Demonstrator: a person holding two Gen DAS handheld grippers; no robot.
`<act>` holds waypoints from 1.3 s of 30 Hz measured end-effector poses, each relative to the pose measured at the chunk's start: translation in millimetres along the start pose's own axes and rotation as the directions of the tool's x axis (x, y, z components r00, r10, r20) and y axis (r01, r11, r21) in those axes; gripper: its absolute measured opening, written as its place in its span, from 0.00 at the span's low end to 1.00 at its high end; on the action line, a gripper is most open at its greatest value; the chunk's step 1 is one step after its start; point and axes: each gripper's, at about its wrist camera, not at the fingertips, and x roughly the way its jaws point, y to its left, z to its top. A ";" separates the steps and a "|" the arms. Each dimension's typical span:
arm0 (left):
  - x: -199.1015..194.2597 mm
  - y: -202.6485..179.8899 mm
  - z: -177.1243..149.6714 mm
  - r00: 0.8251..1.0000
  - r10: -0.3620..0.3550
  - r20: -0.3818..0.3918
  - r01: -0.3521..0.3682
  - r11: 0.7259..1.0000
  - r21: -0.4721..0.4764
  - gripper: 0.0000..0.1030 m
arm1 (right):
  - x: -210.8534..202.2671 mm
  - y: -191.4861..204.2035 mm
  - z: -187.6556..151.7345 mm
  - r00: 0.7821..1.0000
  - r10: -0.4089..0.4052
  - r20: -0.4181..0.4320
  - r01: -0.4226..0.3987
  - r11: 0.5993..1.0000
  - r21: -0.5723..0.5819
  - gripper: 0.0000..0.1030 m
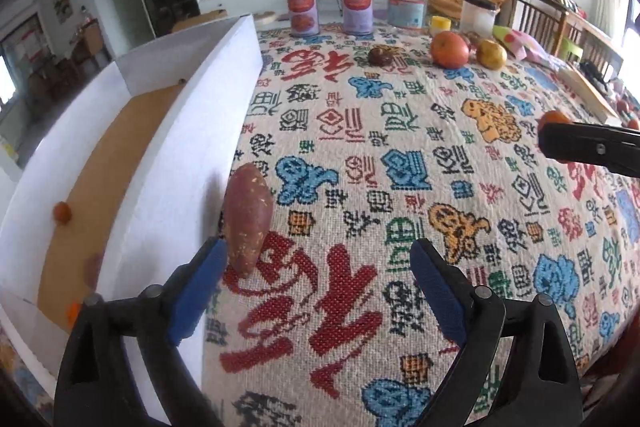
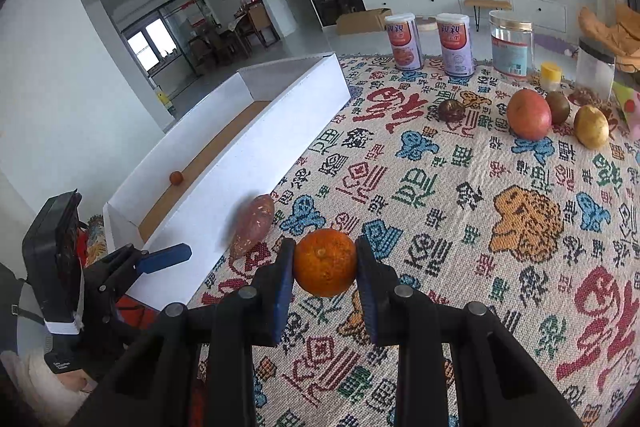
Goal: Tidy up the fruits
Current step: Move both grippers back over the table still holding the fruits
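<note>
My right gripper (image 2: 325, 263) is shut on an orange (image 2: 325, 262) and holds it above the patterned cloth; it also shows in the left wrist view (image 1: 554, 137). My left gripper (image 1: 316, 275) is open and empty, its left finger beside a purple sweet potato (image 1: 247, 217) that leans against the white box's wall (image 1: 200, 163). The sweet potato (image 2: 253, 226) and the box (image 2: 256, 143) also show in the right wrist view. A small red fruit (image 2: 176, 177) lies inside the box. A red apple (image 2: 529, 114), a yellow pear (image 2: 591, 127) and two dark passion fruits (image 2: 451, 110) lie at the far side.
Two labelled cans (image 2: 404, 41), a clear jar (image 2: 512, 45), a small yellow-lidded jar (image 2: 551, 75) and another clear jar (image 2: 595, 69) stand along the table's far edge. A wooden chair (image 1: 536, 15) is at the back right. The box fills the table's left side.
</note>
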 end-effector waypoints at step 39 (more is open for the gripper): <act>155.6 -0.7 113.9 0.970 -0.193 -0.149 0.124 0.915 -0.383 0.45 | -28.9 -90.9 -104.1 0.999 -0.027 0.043 0.019 0.985 0.169 0.29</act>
